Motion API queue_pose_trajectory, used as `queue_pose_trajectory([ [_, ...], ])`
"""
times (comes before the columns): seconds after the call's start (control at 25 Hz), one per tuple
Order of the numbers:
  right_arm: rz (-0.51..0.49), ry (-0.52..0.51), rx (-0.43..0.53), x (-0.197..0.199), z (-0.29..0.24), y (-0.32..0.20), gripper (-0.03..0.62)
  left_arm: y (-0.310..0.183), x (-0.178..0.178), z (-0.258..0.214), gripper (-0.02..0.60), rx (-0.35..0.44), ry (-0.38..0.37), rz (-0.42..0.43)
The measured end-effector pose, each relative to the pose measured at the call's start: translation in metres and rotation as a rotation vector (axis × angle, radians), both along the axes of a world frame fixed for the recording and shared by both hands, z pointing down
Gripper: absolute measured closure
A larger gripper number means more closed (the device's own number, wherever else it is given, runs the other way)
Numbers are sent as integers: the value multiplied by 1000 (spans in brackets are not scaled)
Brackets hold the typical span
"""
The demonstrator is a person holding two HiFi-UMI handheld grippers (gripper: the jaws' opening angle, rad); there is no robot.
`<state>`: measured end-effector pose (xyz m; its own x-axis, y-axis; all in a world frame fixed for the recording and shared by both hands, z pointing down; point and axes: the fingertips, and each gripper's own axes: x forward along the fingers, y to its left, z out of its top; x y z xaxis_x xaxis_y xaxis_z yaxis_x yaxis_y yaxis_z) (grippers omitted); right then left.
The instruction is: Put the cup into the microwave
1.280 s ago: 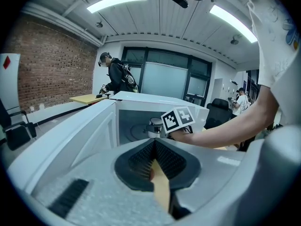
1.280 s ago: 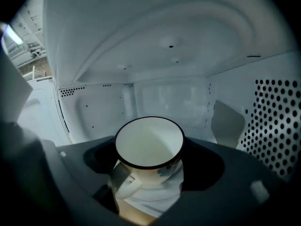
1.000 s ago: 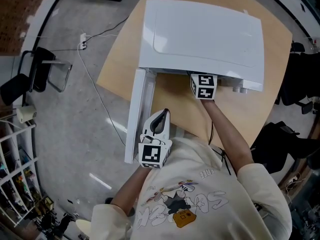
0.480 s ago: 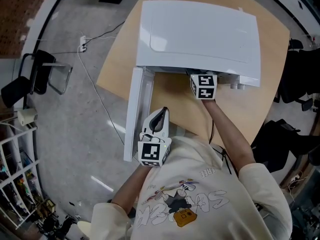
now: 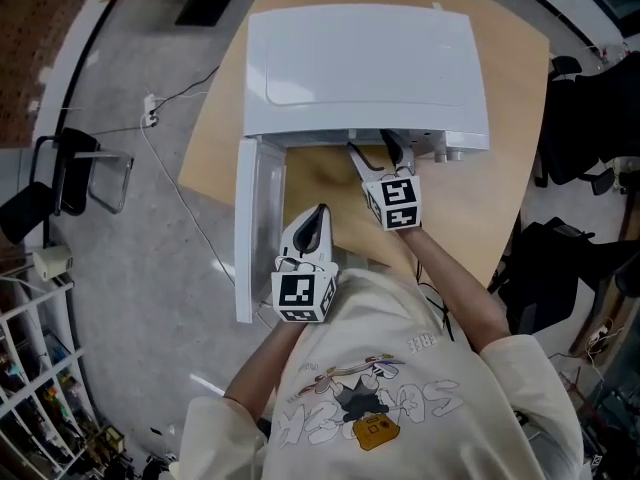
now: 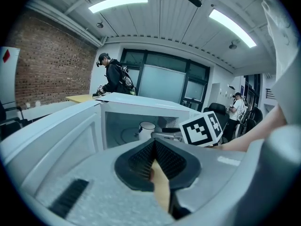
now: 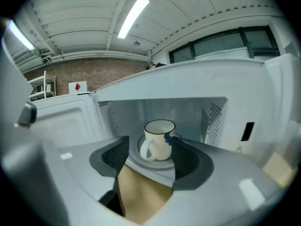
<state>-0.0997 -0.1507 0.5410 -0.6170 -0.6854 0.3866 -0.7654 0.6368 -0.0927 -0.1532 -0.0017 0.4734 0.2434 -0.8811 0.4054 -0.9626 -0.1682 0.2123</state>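
Note:
A white cup (image 7: pixel 159 139) with a dark rim stands upright on the turntable inside the open white microwave (image 5: pixel 365 68), handle toward the left in the right gripper view. It also shows small in the left gripper view, cup (image 6: pixel 146 129). My right gripper (image 7: pixel 149 153) is just outside the cavity mouth, right gripper (image 5: pixel 372 153); its jaws are closing with nothing between them, and the cup sits farther in. My left gripper (image 5: pixel 316 216) hovers shut and empty over the table beside the swung-open door (image 5: pixel 245 228), left gripper (image 6: pixel 154 147).
The microwave sits on a round wooden table (image 5: pixel 505 198). Its door sticks out toward the person at the left. A black chair (image 5: pixel 60 168) and a floor cable (image 5: pixel 170 138) lie left of the table; dark chairs (image 5: pixel 580 118) stand at the right. People stand far behind.
My right gripper has drawn back out of the microwave toward the person, leaving the cup inside, and its fingers now show in front of the cavity. The left gripper has stayed put.

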Motion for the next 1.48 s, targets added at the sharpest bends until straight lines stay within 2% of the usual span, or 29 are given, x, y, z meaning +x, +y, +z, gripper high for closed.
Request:
queue_pose_trajectory([
  [0.2,9,-9,17,25,-22,32,530,-9,24,-1,577,16,27,48],
  [0.28,22,-7,22,36,-29,42,588,-12,34,0,577,13,42,65],
  [0.6,39,4,-5,71,-44,87,589,-23,76,0,577,20,73,169],
  [0.88,87,-32,-36,90,-49,114,589,-33,96,-1,577,25,72,225],
  [1.48,162,-39,-53,126,-45,118,589,-36,112,6,578,10,64,266],
])
